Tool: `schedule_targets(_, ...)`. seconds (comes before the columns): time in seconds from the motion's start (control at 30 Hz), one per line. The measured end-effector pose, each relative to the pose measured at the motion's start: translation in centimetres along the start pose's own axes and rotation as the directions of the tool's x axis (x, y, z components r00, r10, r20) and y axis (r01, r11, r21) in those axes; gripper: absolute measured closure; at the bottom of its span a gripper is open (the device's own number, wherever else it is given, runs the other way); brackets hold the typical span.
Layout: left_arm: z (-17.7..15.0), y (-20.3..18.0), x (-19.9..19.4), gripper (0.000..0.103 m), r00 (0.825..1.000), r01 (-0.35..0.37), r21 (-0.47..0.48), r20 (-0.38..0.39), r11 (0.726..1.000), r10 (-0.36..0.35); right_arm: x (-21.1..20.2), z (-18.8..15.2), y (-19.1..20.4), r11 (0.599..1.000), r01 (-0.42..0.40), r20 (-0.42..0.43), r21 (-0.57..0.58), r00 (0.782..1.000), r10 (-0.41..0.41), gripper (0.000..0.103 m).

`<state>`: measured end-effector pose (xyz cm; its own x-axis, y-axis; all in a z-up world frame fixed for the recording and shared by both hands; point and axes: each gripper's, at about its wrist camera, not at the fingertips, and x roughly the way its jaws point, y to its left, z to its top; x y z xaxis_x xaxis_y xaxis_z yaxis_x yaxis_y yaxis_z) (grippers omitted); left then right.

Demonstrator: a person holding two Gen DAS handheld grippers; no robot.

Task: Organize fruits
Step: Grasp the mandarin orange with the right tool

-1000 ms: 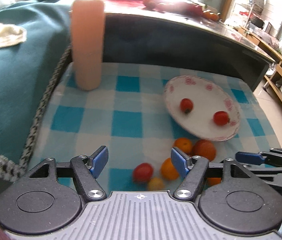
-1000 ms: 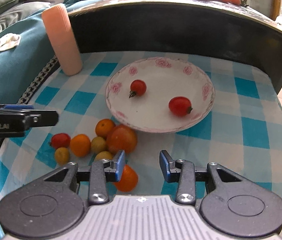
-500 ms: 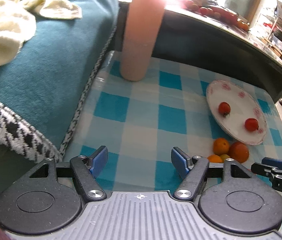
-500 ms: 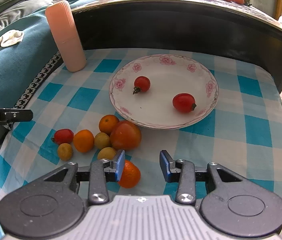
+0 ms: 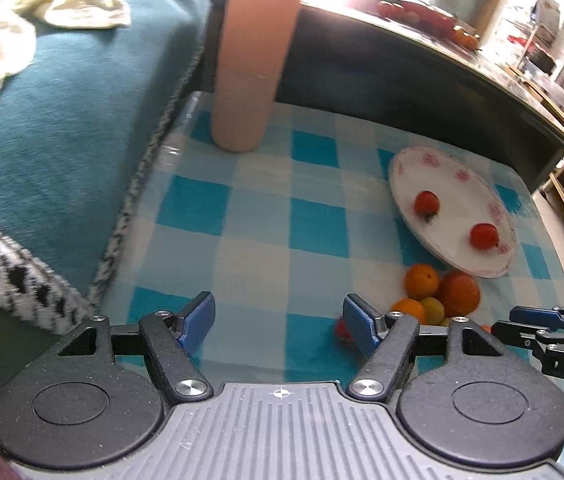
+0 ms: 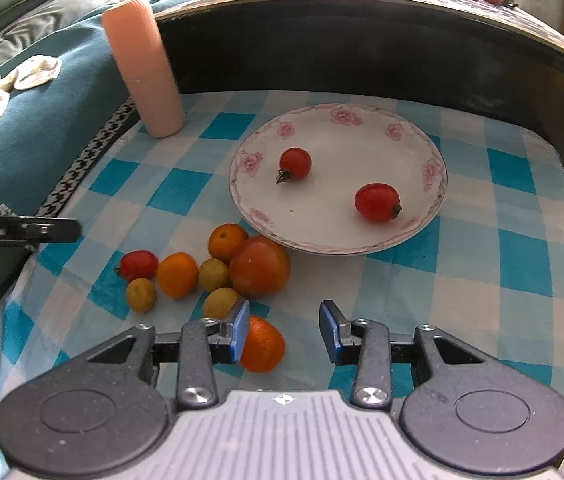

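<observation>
A white floral plate holds two red cherry tomatoes. In front of it on the checked cloth lies a cluster of fruit: a large red tomato, oranges, small yellow-green fruits and a red cherry tomato. My right gripper is open and empty, with one orange just beside its left finger. My left gripper is open and empty over bare cloth, left of the cluster. The plate also shows in the left wrist view.
A tall pink cup stands at the cloth's far left corner. A dark raised table edge runs behind the plate, with more fruit on top. A teal blanket with a white cloth lies to the left.
My left gripper swung away to the left from above the fruit cluster, then came partly back towards it. My right gripper drew back slightly; its view shifted a little. Both stayed open.
</observation>
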<state>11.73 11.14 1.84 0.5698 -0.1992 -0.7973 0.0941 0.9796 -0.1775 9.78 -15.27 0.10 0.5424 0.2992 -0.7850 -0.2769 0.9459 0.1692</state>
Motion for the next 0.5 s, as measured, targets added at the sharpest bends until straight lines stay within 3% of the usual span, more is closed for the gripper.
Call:
schedule_targets(0.3, 0.1, -1.9, 0.3, 0.025, 0.999, 0.053, 0.055, -0.004, 0.997, -0.053, 0.5, -0.3, 1.0, 0.992, -0.066, -0.048, -0.105, 0.997, 0.061, 0.052)
schedule_targets(0.5, 0.0, -2.7, 0.9, 0.025, 0.998, 0.064, 0.085, -0.022, 0.994, -0.062, 2.3, -1.0, 1.9, 0.987, -0.046, -0.088, -0.157, 0.996, 0.032, 0.052)
